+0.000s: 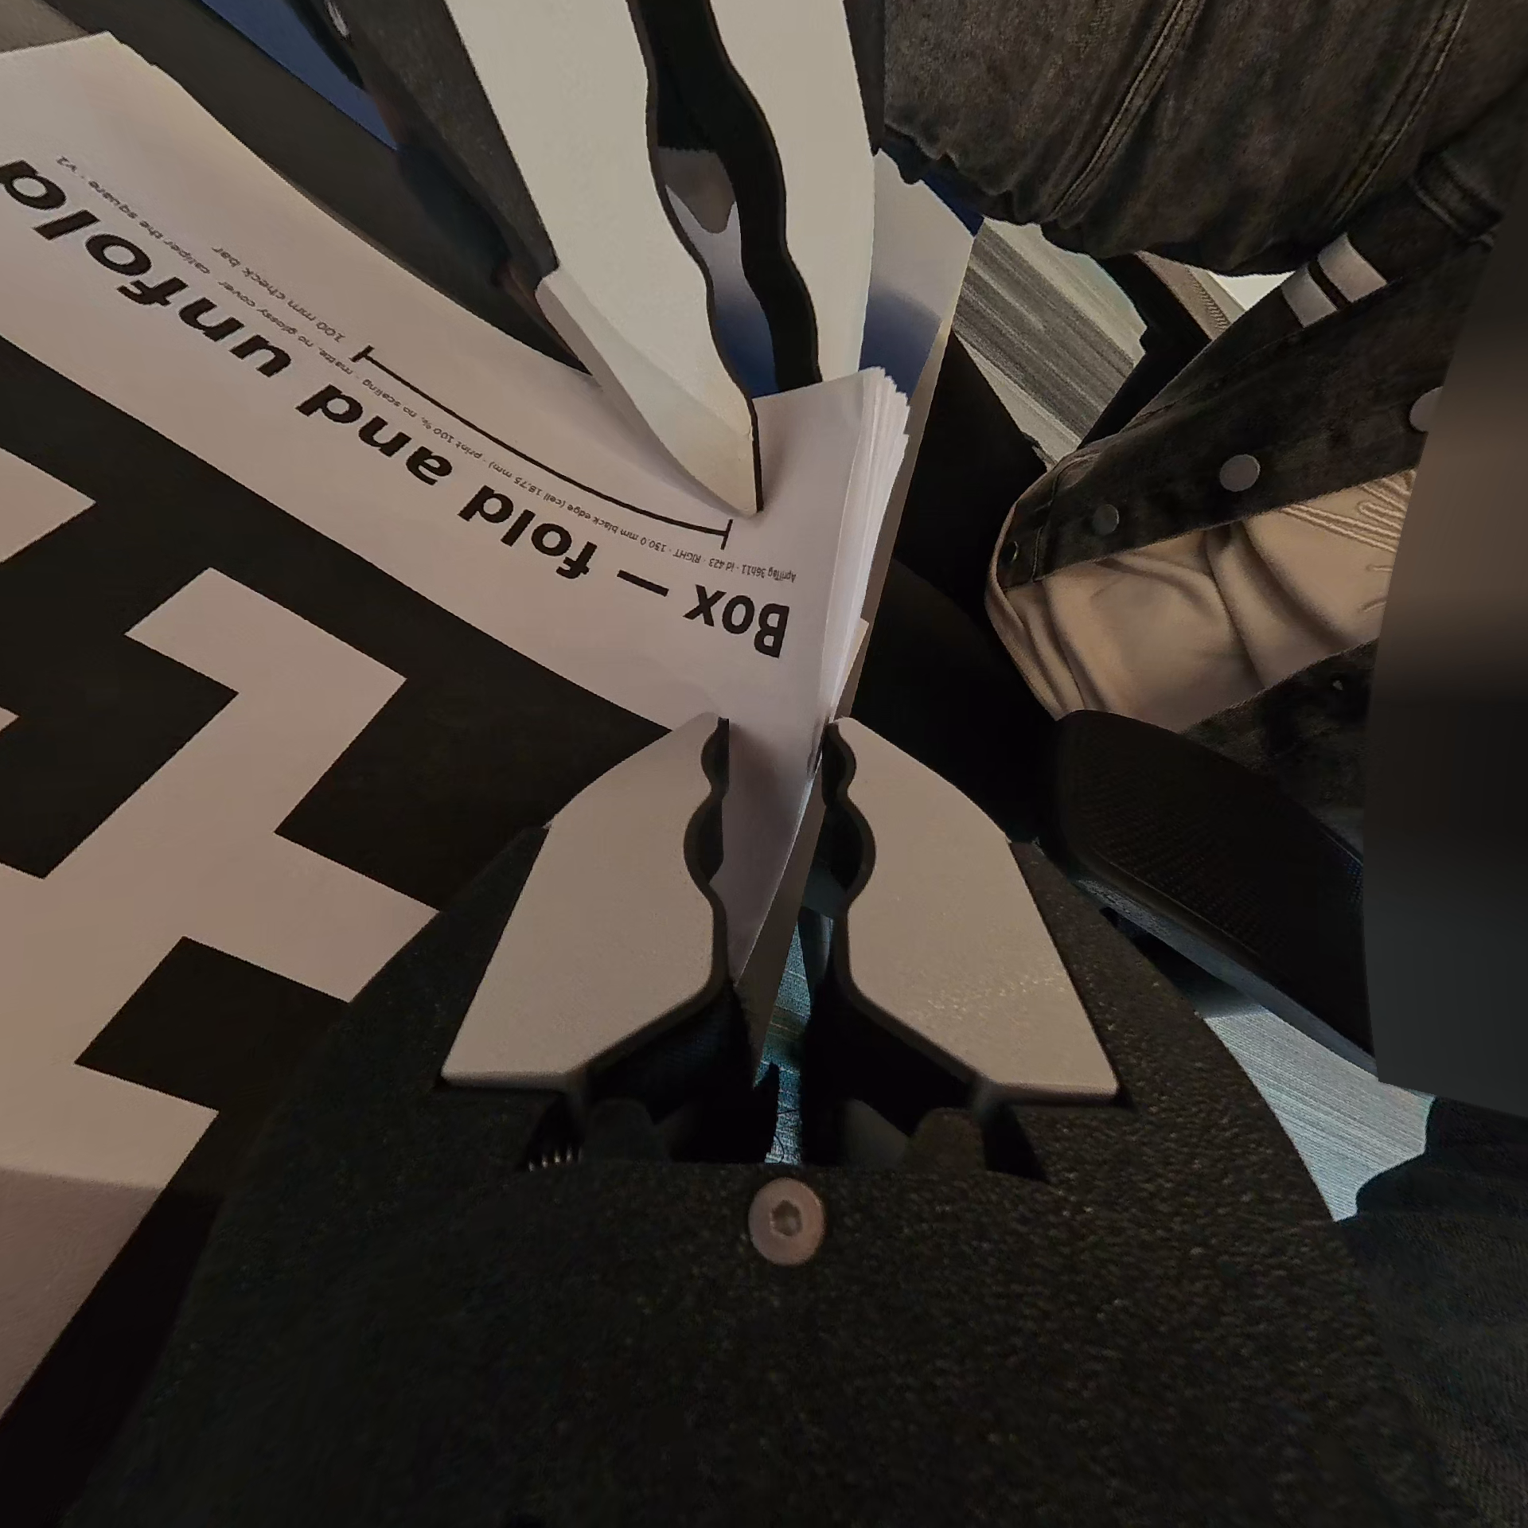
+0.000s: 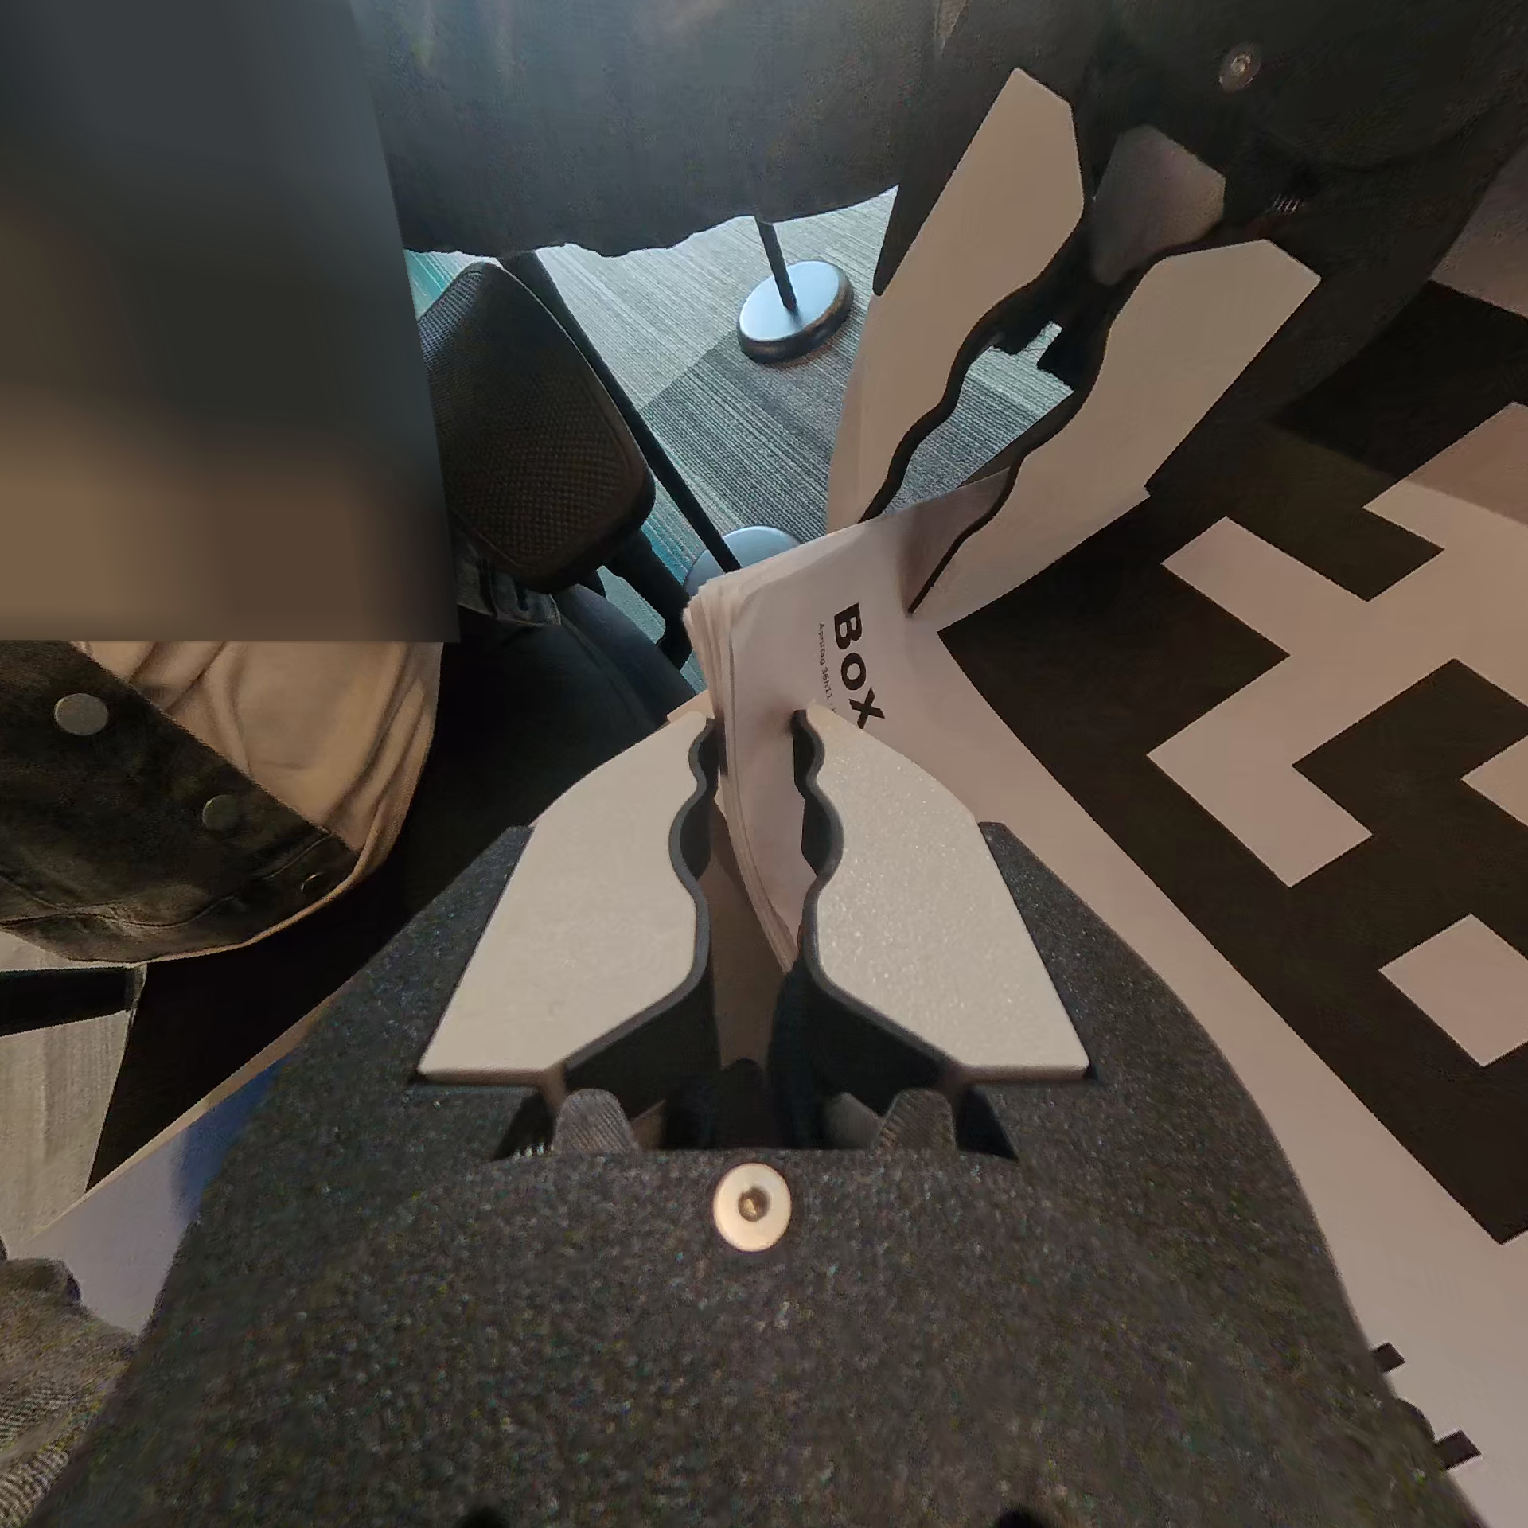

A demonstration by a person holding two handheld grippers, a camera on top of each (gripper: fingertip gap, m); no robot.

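A stack of white paper sheets [image 1: 248, 273] with a large black-and-white block pattern and printed lines is held at one corner by both grippers. My left gripper [image 1: 777, 732] is shut on the stack's edge, with the sheets standing upright between its grey fingers. My right gripper [image 1: 748, 488] clamps the same corner from above, fingertips close to the left's. In the right wrist view my right gripper [image 2: 756, 723] is shut on the fanned sheet edges of the stack [image 2: 934, 744], and my left gripper [image 2: 918, 599] grips just beyond it.
A person in a dark denim jacket [image 1: 1157, 124] and pale shirt [image 2: 289, 728] is close behind the paper. A black mesh chair part [image 2: 529, 430] and a round stand base [image 2: 794, 318] stand on striped grey carpet [image 2: 703, 355]. Tip to tip, the grippers are about 5 centimetres apart.
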